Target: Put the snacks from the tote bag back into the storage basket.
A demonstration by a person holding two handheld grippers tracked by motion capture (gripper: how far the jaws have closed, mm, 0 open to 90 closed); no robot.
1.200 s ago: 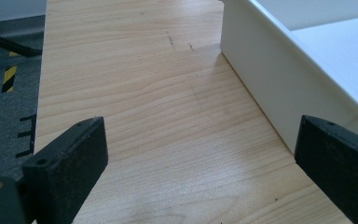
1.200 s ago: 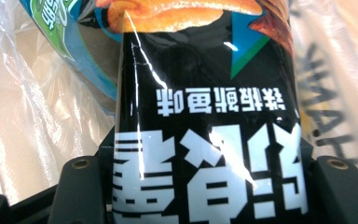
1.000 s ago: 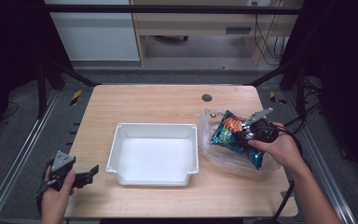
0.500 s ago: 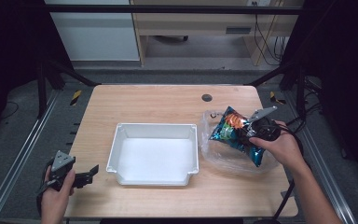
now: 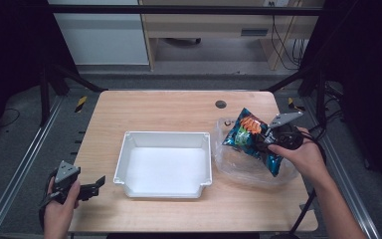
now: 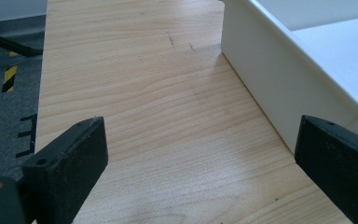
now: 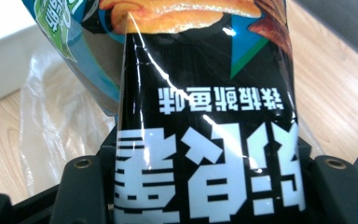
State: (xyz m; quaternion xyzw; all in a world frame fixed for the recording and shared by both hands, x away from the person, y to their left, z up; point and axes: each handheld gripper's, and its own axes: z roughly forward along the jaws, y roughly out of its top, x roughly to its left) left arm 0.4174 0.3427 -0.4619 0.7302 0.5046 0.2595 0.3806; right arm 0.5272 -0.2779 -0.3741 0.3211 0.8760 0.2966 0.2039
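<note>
High view: we see the right gripper (image 5: pixel 264 141) clamped on the snack bag (image 5: pixel 248 139), which tilts just right of the white tray (image 5: pixel 206 164), over a clear plastic bag (image 5: pixel 238 167) on the table (image 5: pixel 169 107). Our left gripper (image 5: pixel 95 185) sits off the tray's near-left corner, jaws spread and holding nothing. Right gripper view adds what the overhead cannot: the black panel with white lettering (image 7: pixel 205 182) pinched between the jaws. Left gripper view shows the tray's outer wall (image 6: pixel 270 88) beside bare wood.

Grey floor (image 5: pixel 25 149), black frame posts (image 5: pixel 45 84), pale wooden cabinet (image 5: pixel 204 25) beyond the table (image 5: pixel 169 107).
</note>
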